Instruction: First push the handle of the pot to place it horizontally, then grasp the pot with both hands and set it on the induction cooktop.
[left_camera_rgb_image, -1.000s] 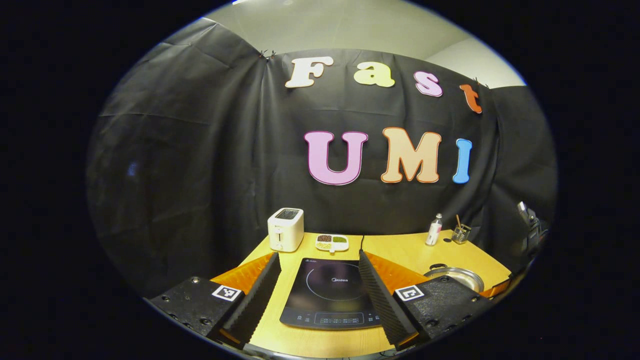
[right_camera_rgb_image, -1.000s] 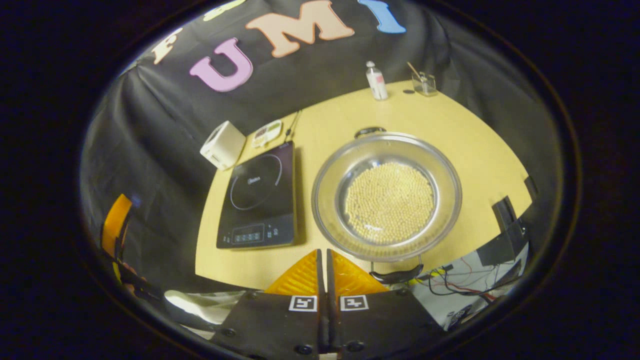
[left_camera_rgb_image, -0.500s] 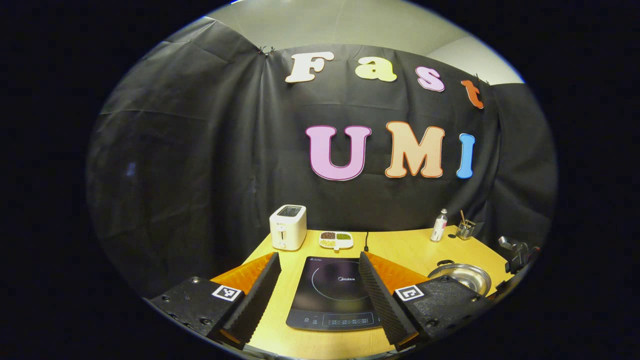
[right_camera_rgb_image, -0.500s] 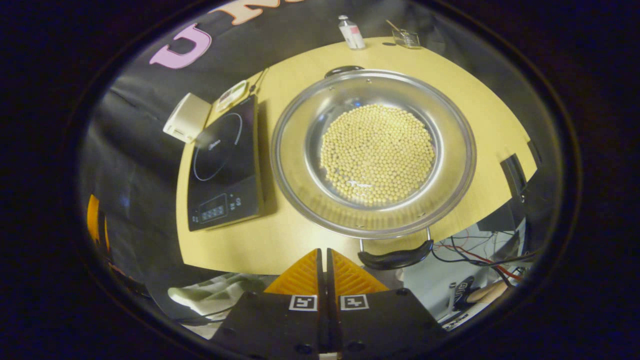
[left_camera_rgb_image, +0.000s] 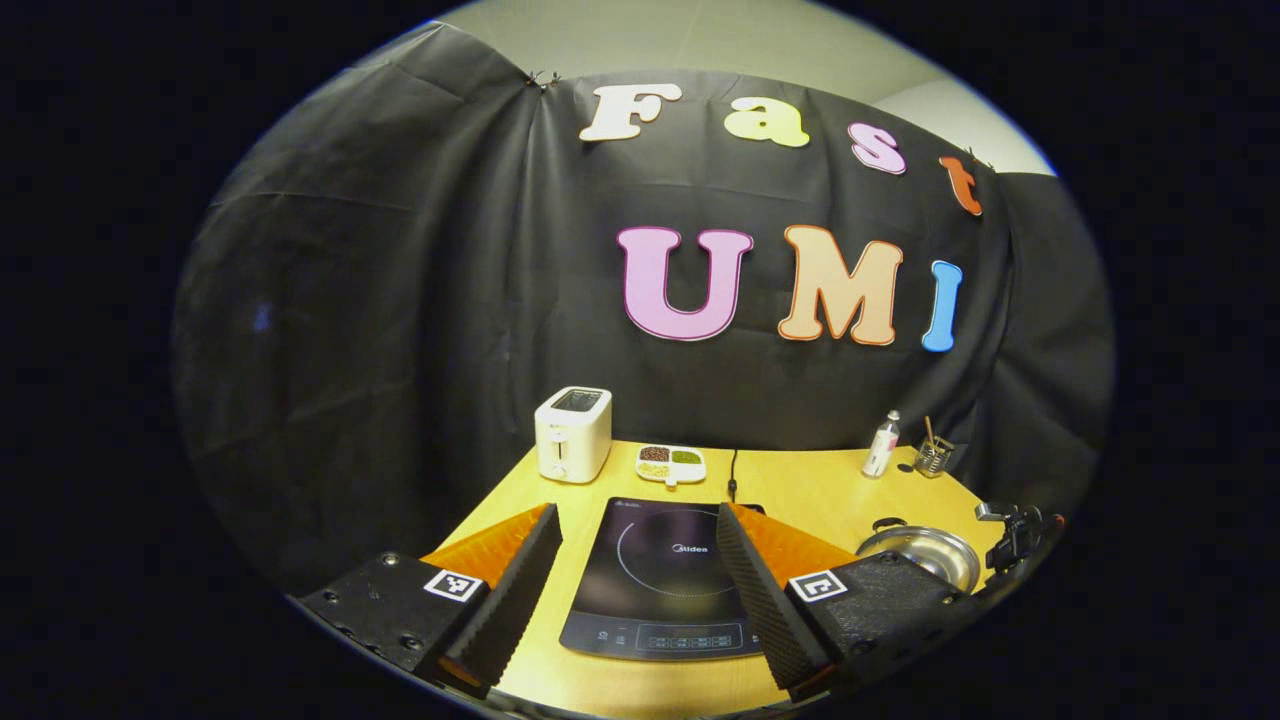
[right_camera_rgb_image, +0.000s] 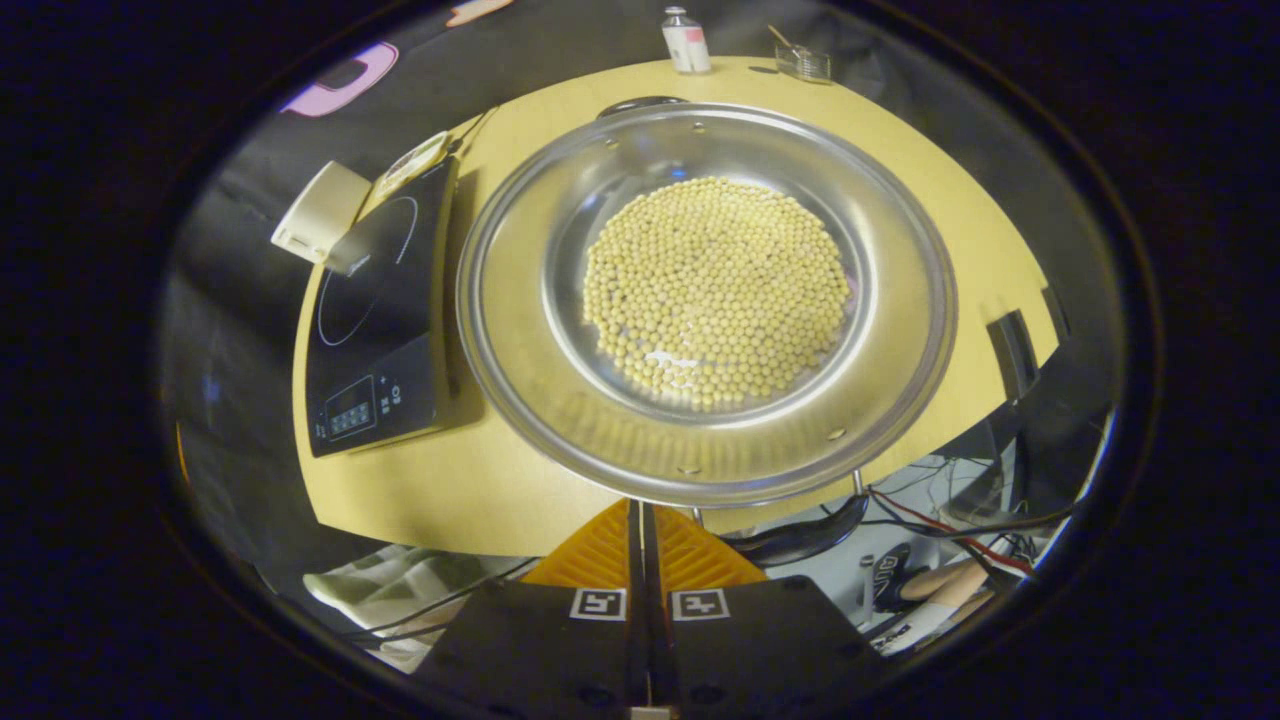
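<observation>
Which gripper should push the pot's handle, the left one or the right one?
Probably the right gripper. Its shut fingers sit just beside the pot's near handle, right over the pot. The left gripper is open and faces the induction cooktop, with the pot off to its side.

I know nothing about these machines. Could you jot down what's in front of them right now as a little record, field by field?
Pot: steel pot holding pale beans, on the table beside the cooktop
Pot handle: near handle past the table edge, close to the right tool
Cooktop: black induction cooktop, nothing on it
Left tool: open, above the cooktop
Right tool: shut, empty
Back of table: toaster, snack dish, bottle
</observation>
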